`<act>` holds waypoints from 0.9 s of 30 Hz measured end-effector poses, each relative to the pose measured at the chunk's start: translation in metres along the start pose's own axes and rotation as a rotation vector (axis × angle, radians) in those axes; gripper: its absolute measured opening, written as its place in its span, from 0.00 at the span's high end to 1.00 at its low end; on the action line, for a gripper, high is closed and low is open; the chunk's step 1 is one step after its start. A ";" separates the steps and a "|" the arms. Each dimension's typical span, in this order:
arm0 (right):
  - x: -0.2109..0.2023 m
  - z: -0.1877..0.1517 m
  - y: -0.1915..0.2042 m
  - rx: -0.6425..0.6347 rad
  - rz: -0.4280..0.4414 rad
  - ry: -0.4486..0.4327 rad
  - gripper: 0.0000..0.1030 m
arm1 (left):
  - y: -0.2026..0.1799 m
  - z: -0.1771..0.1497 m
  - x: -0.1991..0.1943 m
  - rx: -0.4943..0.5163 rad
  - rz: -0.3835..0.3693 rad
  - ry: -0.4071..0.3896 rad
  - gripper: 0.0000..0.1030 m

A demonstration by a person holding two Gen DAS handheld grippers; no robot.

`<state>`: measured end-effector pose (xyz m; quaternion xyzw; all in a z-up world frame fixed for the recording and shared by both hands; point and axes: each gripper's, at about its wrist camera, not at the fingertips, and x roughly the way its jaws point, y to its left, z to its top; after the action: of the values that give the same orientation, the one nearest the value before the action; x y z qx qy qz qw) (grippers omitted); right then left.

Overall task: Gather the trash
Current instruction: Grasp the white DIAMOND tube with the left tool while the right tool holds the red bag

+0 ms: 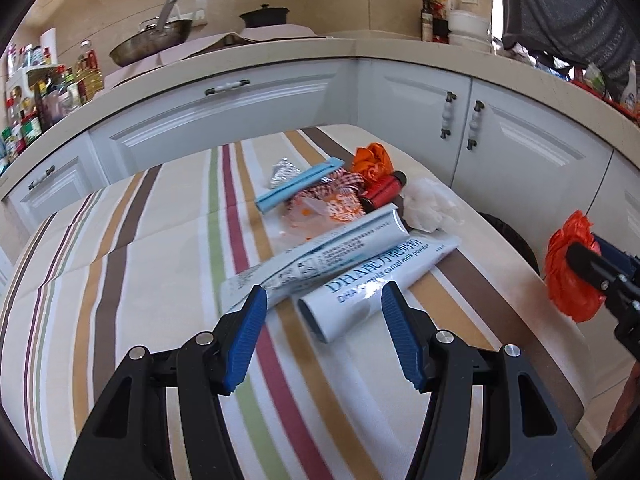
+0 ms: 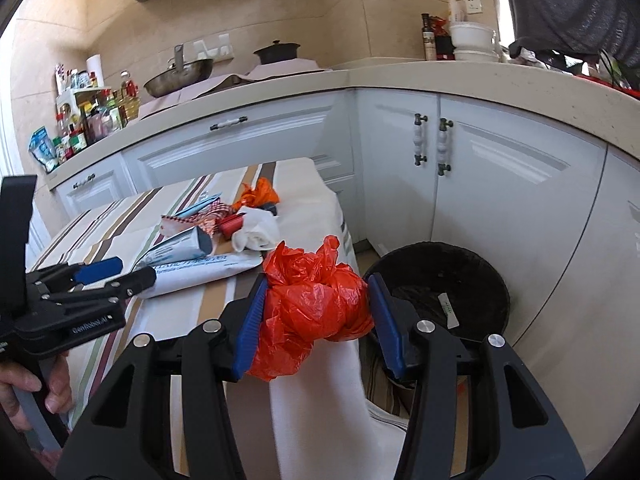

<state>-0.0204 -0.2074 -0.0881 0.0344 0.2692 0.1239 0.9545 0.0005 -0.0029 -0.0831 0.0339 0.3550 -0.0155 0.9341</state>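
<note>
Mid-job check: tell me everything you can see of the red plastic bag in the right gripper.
The red plastic bag is thin, glossy, crinkled film, bunched into a loose wad with a ragged flap sticking up and another hanging down. The right gripper pinches it between its blue pads, one on each side; nothing else touches it. It hangs in the air just past the edge of the striped tablecloth, beside the black trash bin and not yet over the bin's opening.

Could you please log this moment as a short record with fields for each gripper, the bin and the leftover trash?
left gripper: open, empty, jaws either side of the white milk powder sachets
right gripper: shut on crumpled red plastic bag, near the table edge
bin: black, on the floor beside the table, one scrap inside
leftover trash: pile on the striped tablecloth
</note>
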 end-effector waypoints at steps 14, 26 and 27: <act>0.003 -0.005 -0.016 0.042 -0.011 0.002 0.53 | -0.026 -0.005 -0.003 0.066 -0.133 0.020 0.43; 0.001 -0.005 -0.031 0.069 -0.041 -0.002 0.52 | -0.023 0.002 0.006 0.063 -0.086 0.019 0.29; 0.001 -0.005 -0.031 0.070 -0.042 -0.003 0.52 | -0.023 0.003 0.010 0.054 -0.104 0.038 0.29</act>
<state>-0.0154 -0.2373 -0.0966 0.0622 0.2727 0.0945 0.9554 0.0088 -0.0261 -0.0882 0.0408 0.3733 -0.0728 0.9240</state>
